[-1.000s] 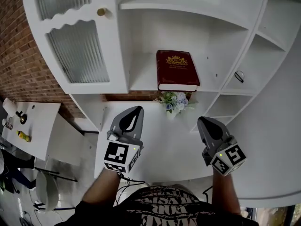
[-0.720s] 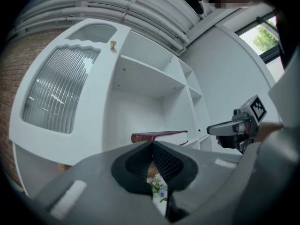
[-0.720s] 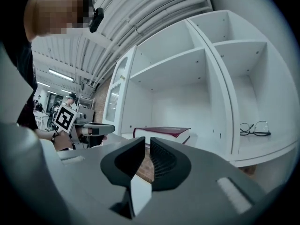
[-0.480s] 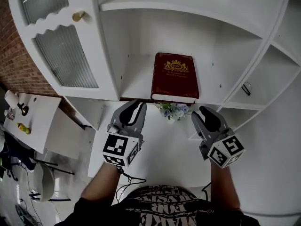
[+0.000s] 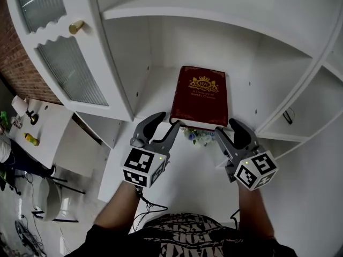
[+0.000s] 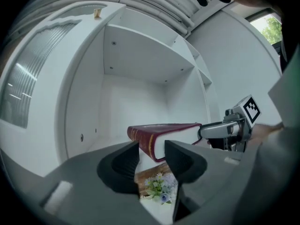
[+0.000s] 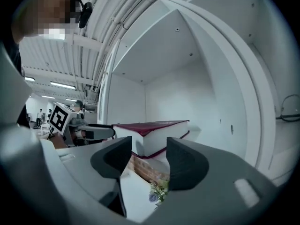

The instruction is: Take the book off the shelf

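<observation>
On the shelf [image 5: 155,96], book [image 5: 199,96] sits at front edge.

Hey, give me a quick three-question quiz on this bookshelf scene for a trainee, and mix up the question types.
1. True or false: the red book lies flat on the shelf.
2. The left gripper is: A) open, B) shut on the book, C) out of view.
3. Fill in: in the head view, just below the book's front edge, sits a small bunch of ____.
Key: 1 true; 2 A; 3 flowers.
</observation>
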